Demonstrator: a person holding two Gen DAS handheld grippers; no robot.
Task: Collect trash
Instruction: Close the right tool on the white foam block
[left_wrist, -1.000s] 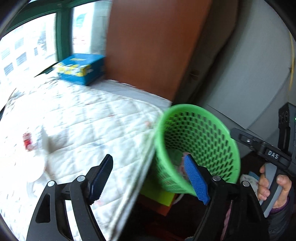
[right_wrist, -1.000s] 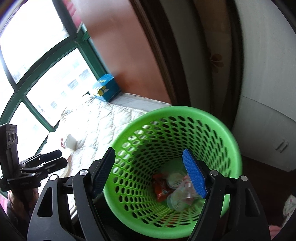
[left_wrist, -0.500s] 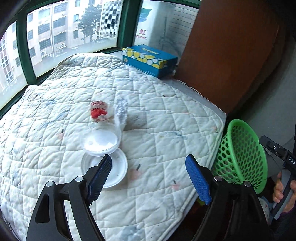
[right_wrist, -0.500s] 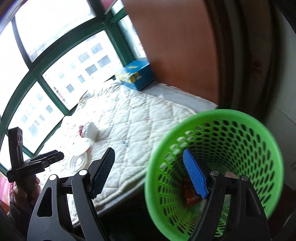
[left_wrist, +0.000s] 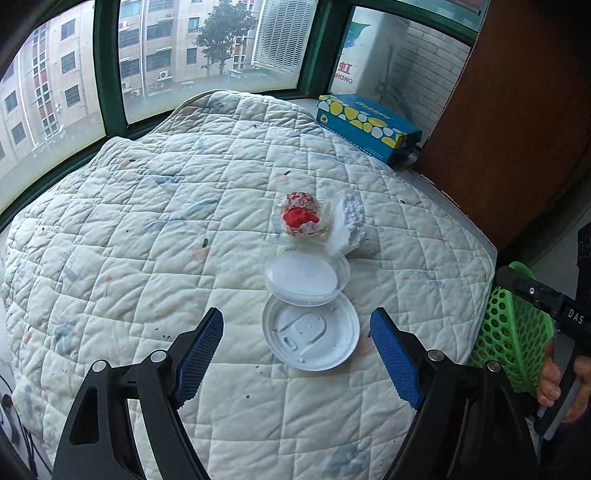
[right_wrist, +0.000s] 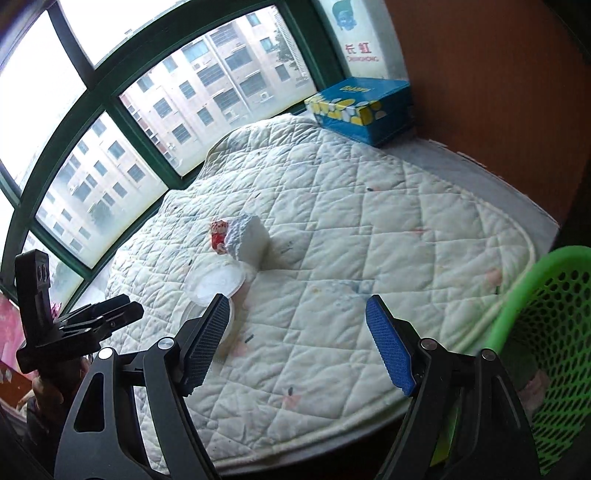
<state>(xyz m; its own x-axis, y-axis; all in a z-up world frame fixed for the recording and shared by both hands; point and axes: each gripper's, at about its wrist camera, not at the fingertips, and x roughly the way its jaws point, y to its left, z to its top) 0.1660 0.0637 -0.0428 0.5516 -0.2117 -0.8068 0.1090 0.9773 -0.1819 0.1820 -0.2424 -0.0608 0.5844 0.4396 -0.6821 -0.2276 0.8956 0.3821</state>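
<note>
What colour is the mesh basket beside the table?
Bright green basket, clearest in the right wrist view.

A white quilted cloth cover (left_wrist: 155, 236), matt, stitched and stained, lies over the table. The round white plastic lid (left_wrist: 311, 336) looks smooth; the clear plastic tub (left_wrist: 306, 276) is glossy. The green plastic mesh basket (right_wrist: 554, 332) shines slightly. The blue cardboard box (left_wrist: 365, 125) is printed; the crumbly white foam chunk (right_wrist: 247, 236) looks rough.

green-framed window (left_wrist: 110, 74), quilted pad (left_wrist: 166, 221), brown panel (left_wrist: 517, 110)
</note>
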